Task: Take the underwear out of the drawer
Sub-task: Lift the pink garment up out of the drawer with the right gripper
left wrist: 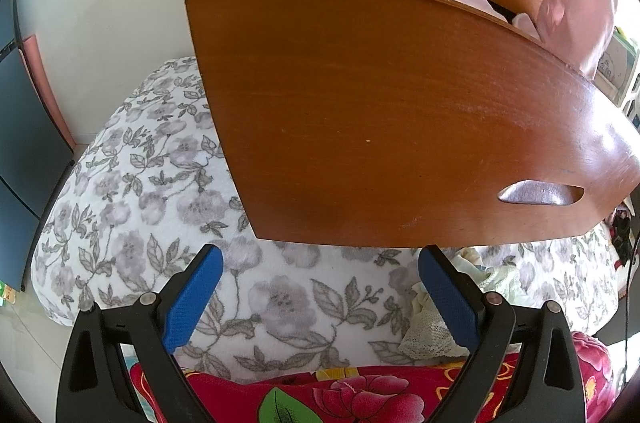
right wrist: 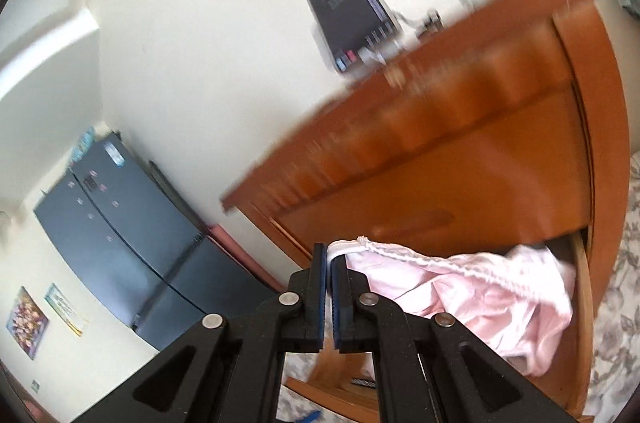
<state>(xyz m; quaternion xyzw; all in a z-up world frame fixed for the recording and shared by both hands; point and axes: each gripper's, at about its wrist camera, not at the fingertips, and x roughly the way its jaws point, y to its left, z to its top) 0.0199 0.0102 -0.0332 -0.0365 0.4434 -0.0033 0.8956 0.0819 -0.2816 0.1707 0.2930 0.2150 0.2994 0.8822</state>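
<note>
Underwear (right wrist: 460, 287) edge between right fingers (right wrist: 318, 277)

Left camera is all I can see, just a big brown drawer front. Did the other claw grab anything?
Observer: Yes. The right gripper is shut on the edge of a pink underwear.
Operator: Is it out of the drawer yet?
Observer: Not fully. The cloth trails from the gripper back into the open drawer.
Operator: What is on top of the dresser?
Observer: A dark box-shaped device stands on the dresser top, blurred by motion.
Operator: And my claw?
Observer: The left gripper is open and holds nothing, above the flowered blanket.
</note>
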